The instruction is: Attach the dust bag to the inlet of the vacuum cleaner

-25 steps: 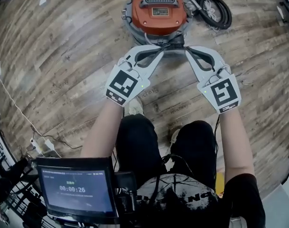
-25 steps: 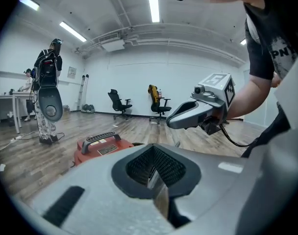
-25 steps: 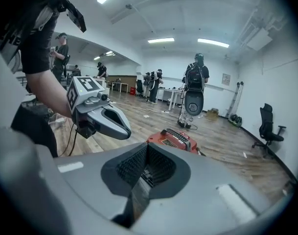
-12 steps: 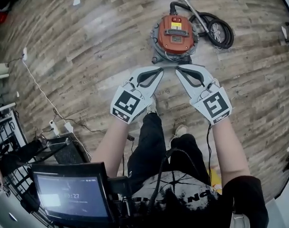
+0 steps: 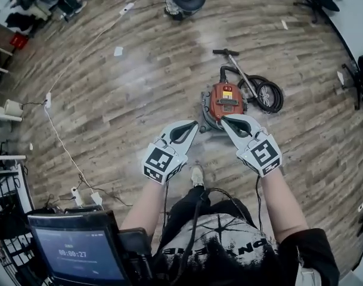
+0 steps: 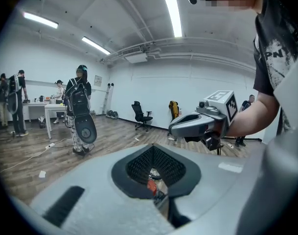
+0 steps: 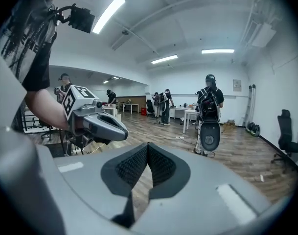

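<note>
Left claw [image 5: 193, 125] and right claw [image 5: 225, 120] are both shut and empty, side by side high over the floor [image 5: 109, 106]. The vacuum [image 5: 227, 102] stands beyond their tips, with no dust bag in sight. The bag is probably light, limp and tearable, so grip it by its stiff collar. A second ago the claws were at the vacuum's near edge; now they are lifted well clear.

glossy orange plastic vacuum cleaner [image 5: 227, 102], worn wood-plank floor [image 5: 109, 94]

Wood floor [image 5: 109, 100], screen [image 5: 74, 252], office chair [image 6: 140, 114]
</note>
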Demonstrator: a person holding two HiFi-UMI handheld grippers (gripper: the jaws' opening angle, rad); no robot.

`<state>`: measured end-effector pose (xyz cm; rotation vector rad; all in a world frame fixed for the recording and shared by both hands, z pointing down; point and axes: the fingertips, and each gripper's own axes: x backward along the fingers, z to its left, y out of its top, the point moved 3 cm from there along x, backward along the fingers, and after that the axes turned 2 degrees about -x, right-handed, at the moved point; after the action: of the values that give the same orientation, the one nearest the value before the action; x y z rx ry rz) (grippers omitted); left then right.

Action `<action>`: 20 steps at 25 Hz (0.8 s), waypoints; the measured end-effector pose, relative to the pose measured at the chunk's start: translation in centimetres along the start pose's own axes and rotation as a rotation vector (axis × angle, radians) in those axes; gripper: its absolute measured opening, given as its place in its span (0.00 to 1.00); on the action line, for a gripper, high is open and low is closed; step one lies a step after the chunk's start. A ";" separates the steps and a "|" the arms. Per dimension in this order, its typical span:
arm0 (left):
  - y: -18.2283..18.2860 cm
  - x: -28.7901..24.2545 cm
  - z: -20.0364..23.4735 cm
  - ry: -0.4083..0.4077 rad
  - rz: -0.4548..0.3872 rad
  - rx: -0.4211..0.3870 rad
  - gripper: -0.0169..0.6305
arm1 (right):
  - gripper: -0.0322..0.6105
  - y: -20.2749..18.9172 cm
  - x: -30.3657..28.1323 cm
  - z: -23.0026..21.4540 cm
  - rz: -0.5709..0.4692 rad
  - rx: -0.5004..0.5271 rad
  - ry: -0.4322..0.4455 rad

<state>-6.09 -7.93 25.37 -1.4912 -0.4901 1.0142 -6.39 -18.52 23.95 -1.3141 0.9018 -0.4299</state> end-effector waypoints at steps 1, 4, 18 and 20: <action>1.1 0.6 0.8 0.004 -0.012 -0.009 0.03 | 0.06 1.2 -0.5 0.1 -0.012 0.007 -0.001; 4.3 1.6 2.5 0.013 -0.049 -0.033 0.03 | 0.06 4.4 -1.5 0.0 -0.052 0.021 0.001; 11.0 0.4 0.8 0.086 -0.138 -0.056 0.03 | 0.06 10.4 1.4 -3.3 -0.164 0.049 0.067; 11.9 0.1 -0.7 0.108 -0.156 -0.050 0.03 | 0.06 10.6 2.7 -3.9 -0.167 0.056 0.097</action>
<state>-8.45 -10.66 14.02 -1.5188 -0.5483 0.8005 -9.95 -20.44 13.10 -1.3314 0.8568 -0.6488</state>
